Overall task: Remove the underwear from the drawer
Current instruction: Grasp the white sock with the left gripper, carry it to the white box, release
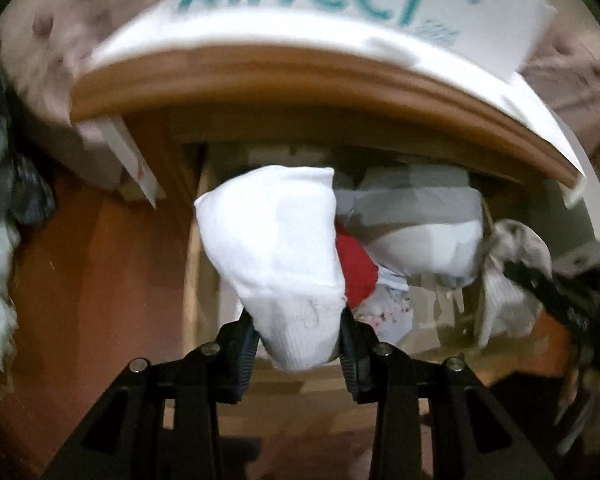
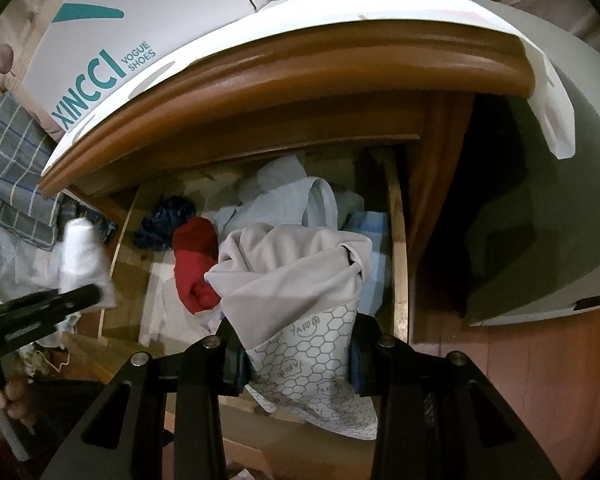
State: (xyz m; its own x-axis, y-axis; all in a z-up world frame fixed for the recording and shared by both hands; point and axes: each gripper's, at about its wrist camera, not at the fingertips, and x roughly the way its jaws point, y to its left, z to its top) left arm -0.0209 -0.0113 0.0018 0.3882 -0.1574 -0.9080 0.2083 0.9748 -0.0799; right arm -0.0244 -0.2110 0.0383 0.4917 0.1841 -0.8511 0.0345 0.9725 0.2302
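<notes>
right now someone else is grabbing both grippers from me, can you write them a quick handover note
Left gripper: shut on a white knit fabric piece, lifted over the open wooden drawer.
Right gripper: shut on a grey garment with a hexagon-print panel, held above the drawer.
In the drawer: a red cloth piece, a dark blue bundle and pale folded clothes.
Done: two pieces gripped and raised.
Left: carry both clear and set them down; I cannot tell which remaining items are underwear.
</notes>
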